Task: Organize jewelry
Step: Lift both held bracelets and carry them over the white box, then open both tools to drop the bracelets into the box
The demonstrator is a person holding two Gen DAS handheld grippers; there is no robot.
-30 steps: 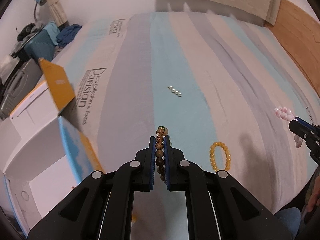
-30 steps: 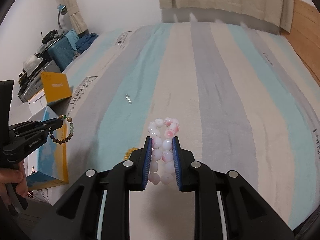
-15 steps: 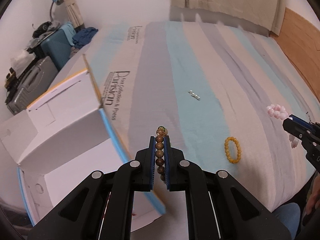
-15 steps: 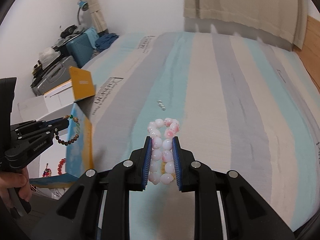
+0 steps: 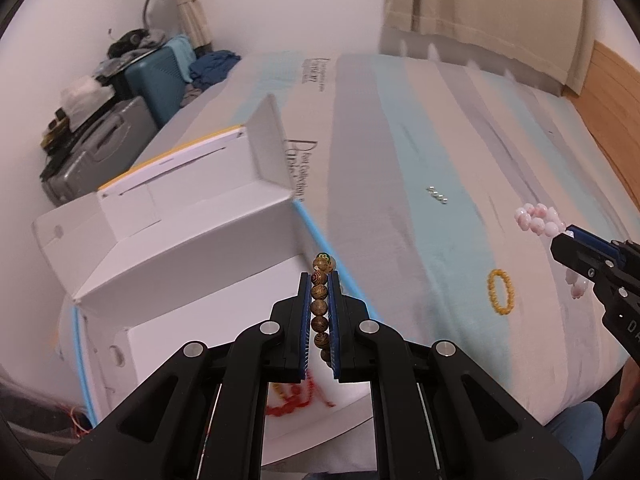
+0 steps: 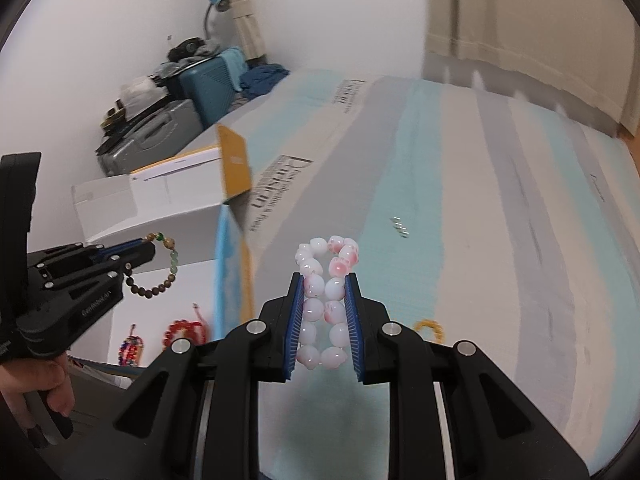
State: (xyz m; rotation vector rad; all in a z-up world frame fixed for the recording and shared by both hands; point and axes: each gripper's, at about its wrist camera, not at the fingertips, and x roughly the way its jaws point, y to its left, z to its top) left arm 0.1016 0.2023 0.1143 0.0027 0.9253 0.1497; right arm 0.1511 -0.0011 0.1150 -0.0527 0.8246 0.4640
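Observation:
My left gripper [image 5: 320, 280] is shut on a brown wooden bead bracelet [image 5: 320, 306] and holds it over the open white cardboard box [image 5: 180, 240] beside the bed; the bracelet also shows in the right wrist view [image 6: 160, 280]. My right gripper [image 6: 325, 280] is shut on a pink and white bead bracelet [image 6: 326, 292], held above the striped bed; it also shows in the left wrist view [image 5: 538, 220]. A yellow bead bracelet [image 5: 500, 292] and a short row of pearls [image 5: 437, 196] lie on the bed. A red bracelet [image 6: 184, 330] lies in the box.
The box [image 6: 168, 200] has raised flaps, one orange [image 6: 234, 168]. Suitcases [image 5: 100, 148] and clutter stand by the wall at the far left. A wooden floor [image 5: 616, 120] lies to the right of the bed. A colourful trinket [image 6: 130, 350] lies in the box.
Both grippers have moved left, each still holding its bracelet. The left one has come from over the bed to over the open box. The box interior with red beads has come into view.

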